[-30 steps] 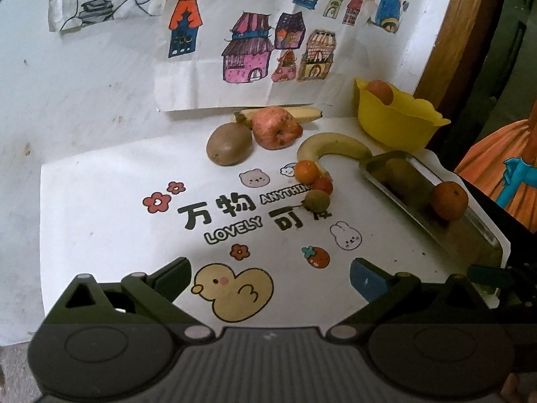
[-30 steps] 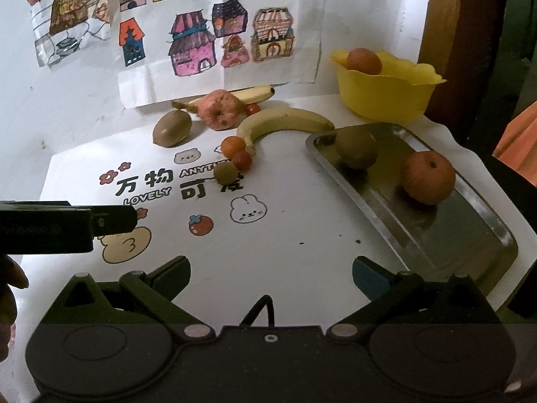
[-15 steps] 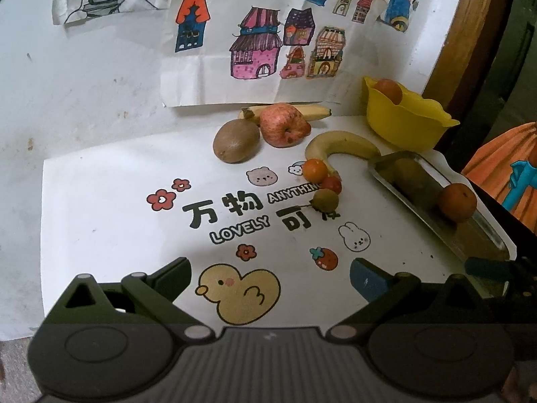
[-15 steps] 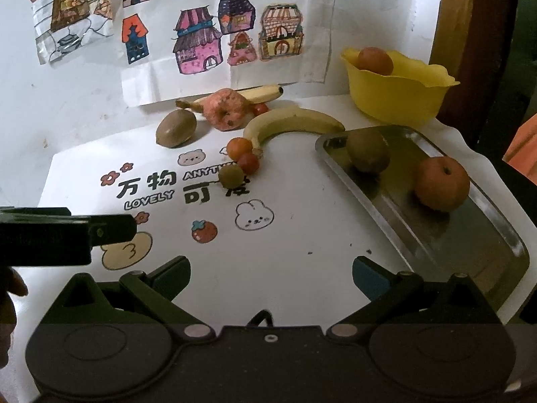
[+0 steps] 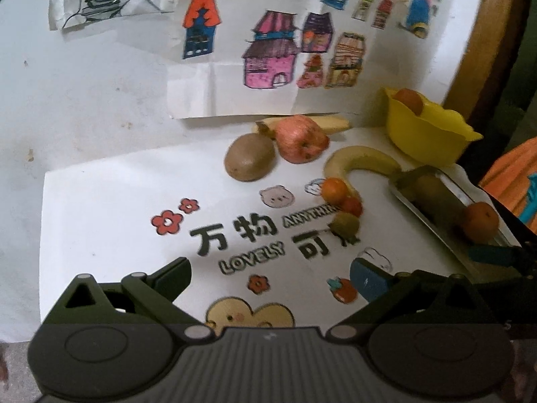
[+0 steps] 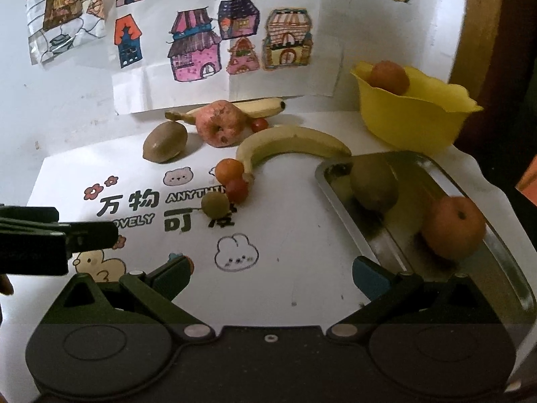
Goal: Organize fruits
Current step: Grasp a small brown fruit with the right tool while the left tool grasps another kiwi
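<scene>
Wall: white, straight ahead of both tongs, hung with coloured drawings of houses.
Counter: white, under both tongs, covered by a printed sheet with a duck, a bunny and "LOVELY" lettering.
Left tongs: spread wide, nothing between the tips, hanging over the duck print; in the right wrist view they show as a dark bar at the left edge.
Right tongs: spread wide, empty, over bare sheet beside the bunny print.
Metal tray: just ahead-right of the right tongs, its near corner beside the right fingertip.
Yellow bowl: beyond the tray, far right, with one reddish-orange fruit inside.
Curved banana: ahead of the right tongs, between tray and apple.
Second banana: by the wall, behind the apple.
Apple: far ahead, a cherry tomato just beside it.
Kiwi on sheet: left of the apple, close to it.
Tray fruit: kiwi farther, orange nearer.
Small cluster: small orange fruit, red tomato, green round fruit, in a touching row at the banana's tip.
</scene>
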Demonstrator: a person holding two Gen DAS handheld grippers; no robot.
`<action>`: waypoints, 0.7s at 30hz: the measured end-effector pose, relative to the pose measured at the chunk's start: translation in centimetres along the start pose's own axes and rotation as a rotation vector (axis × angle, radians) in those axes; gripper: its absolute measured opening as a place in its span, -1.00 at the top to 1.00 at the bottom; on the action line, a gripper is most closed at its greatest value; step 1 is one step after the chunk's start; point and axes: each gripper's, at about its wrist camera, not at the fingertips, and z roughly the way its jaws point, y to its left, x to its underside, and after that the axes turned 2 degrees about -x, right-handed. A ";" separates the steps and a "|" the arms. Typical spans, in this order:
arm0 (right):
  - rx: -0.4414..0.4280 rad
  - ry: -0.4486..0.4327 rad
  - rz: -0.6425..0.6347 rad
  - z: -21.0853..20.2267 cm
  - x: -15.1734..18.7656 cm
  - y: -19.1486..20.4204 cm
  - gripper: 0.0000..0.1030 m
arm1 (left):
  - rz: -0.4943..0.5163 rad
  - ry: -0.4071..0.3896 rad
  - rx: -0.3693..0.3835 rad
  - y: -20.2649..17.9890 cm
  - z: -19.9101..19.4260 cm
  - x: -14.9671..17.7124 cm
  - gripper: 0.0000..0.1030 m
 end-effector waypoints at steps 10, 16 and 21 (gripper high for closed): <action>-0.069 -0.011 -0.028 3.9 -2.3 -0.1 -0.90 | 0.023 -0.029 -0.080 0.7 3.5 -3.3 -0.99; -0.107 -0.001 -0.011 6.0 -2.8 0.3 -0.70 | 0.077 -0.046 -0.078 0.7 6.9 -5.4 -0.99; -0.128 0.011 -0.005 7.2 -3.0 0.7 -0.59 | 0.109 -0.033 -0.052 0.9 9.6 -6.5 -0.99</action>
